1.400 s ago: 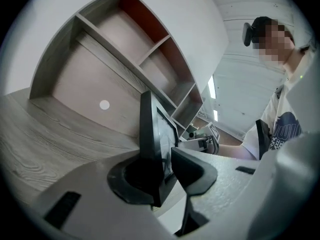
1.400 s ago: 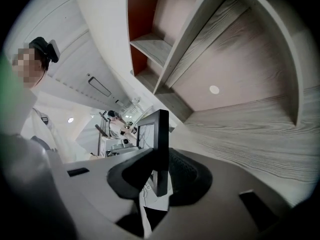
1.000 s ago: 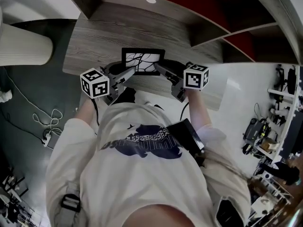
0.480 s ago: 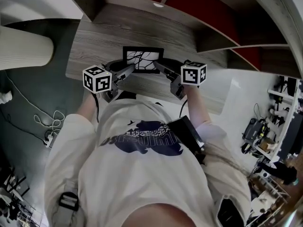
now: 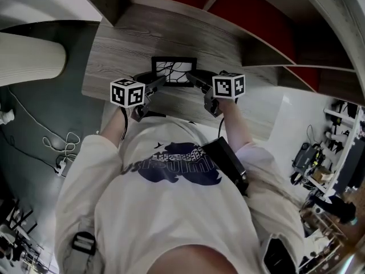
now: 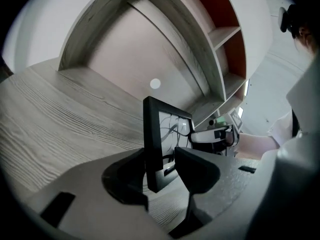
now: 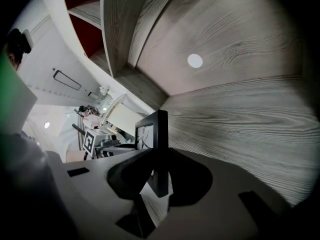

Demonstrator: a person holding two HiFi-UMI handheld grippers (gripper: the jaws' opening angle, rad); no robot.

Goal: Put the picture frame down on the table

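Note:
The picture frame (image 5: 174, 71) is black with a white print of dark branching lines. It stands upright over the front part of the grey wooden table (image 5: 137, 33), held from both sides. My left gripper (image 5: 158, 83) is shut on its left edge, and in the left gripper view the frame (image 6: 162, 134) rises between the jaws of that gripper (image 6: 160, 171). My right gripper (image 5: 192, 79) is shut on the right edge, and in the right gripper view the frame (image 7: 159, 144) shows edge-on inside that gripper (image 7: 159, 176). Whether the frame's bottom touches the table cannot be told.
Shelving with red back panels (image 5: 251, 16) rises behind and to the right of the table. A small white disc (image 6: 155, 84) is set in the tabletop beyond the frame. A pale cylinder (image 5: 28, 59) lies at the left, cables (image 5: 57, 147) trail on the dark floor, and cluttered equipment (image 5: 319, 170) stands right.
Both grippers and the frame have shifted slightly farther over the table, away from the person's body. The grip on both sides is unchanged.

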